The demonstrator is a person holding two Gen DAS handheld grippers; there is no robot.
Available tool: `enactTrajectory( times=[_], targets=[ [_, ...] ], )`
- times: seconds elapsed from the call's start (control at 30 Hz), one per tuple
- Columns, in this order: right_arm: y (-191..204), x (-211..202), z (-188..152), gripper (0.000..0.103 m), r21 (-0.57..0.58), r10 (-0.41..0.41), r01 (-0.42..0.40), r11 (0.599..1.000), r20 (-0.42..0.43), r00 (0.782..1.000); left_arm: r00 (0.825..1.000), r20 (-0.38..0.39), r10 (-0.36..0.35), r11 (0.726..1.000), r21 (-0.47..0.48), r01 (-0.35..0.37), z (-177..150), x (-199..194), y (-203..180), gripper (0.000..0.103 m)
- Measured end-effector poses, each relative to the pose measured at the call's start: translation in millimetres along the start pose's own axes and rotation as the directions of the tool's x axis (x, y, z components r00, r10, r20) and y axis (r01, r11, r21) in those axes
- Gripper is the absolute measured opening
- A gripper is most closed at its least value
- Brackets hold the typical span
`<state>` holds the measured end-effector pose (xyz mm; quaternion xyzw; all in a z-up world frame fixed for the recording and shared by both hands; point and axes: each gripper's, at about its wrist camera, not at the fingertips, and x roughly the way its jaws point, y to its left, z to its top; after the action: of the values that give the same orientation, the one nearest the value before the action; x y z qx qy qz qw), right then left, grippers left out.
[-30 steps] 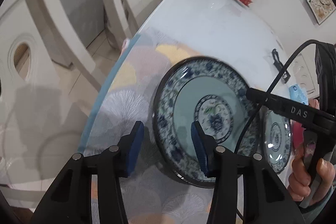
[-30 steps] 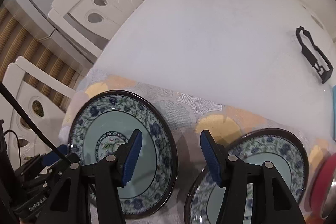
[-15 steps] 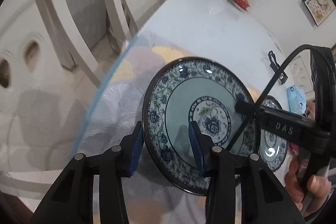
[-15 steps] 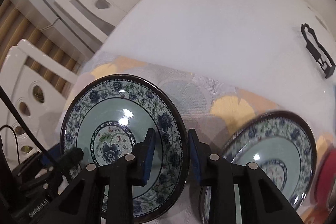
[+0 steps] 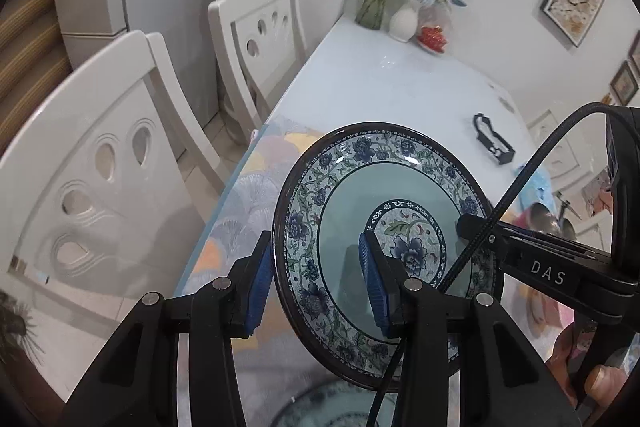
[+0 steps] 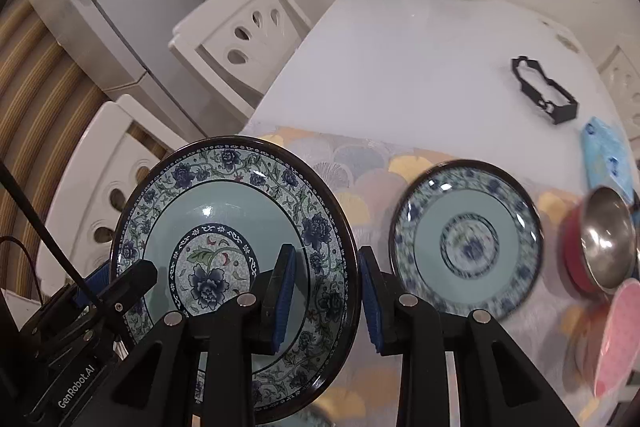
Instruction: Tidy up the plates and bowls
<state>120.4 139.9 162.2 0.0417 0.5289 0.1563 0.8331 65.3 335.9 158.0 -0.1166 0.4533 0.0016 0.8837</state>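
Left wrist view: the left gripper (image 5: 316, 287) has its jaws pinching the left rim of the patterned plate (image 5: 384, 211), which is lifted clear of the bench (image 5: 392, 83) and tilted up to face the camera. The plate's lower right is masked by the right gripper (image 5: 472, 227) and its cable. A second plate (image 5: 332, 405) below is cut off by the frame edge and blurred. Half a second ago the plate lay lower, near the placemat (image 5: 256, 195); it now stands higher. Right wrist view: the right gripper (image 6: 326, 291) has its jaws pinching the same patterned plate (image 6: 224, 211) at its right rim; the left gripper (image 6: 108, 279) is partly hidden behind the plate's left edge. The other plate (image 6: 466, 239) rests on the placemat (image 6: 360, 167), blurred by motion. A steel bowl (image 6: 608, 235) sits in a red bowl (image 6: 574, 259) at the right; a pink bowl (image 6: 616, 335) is cut off. Earlier both plates sat closer to the camera.
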Motion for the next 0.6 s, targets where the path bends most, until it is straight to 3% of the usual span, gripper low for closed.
enactTrajectory(
  times=[0.33, 0.6],
  targets=[
    [3.7, -42.9, -57.1, 0.031, 0.005, -0.003, 0.003, 1.000, 0.004, 1.000, 1.000, 0.021, -0.003, 1.000, 0.017, 0.003, -38.3, -43.1, -7.7, 0.038],
    [2.1, -27.5, -128.9, 0.031, 0.006, -0.001, 0.002, 1.000, -0.113, 0.994, 0.999, -0.049, 0.006, 0.998, 0.055, -0.003, -87.2, -38.7, -1.6, 0.038]
  ],
)
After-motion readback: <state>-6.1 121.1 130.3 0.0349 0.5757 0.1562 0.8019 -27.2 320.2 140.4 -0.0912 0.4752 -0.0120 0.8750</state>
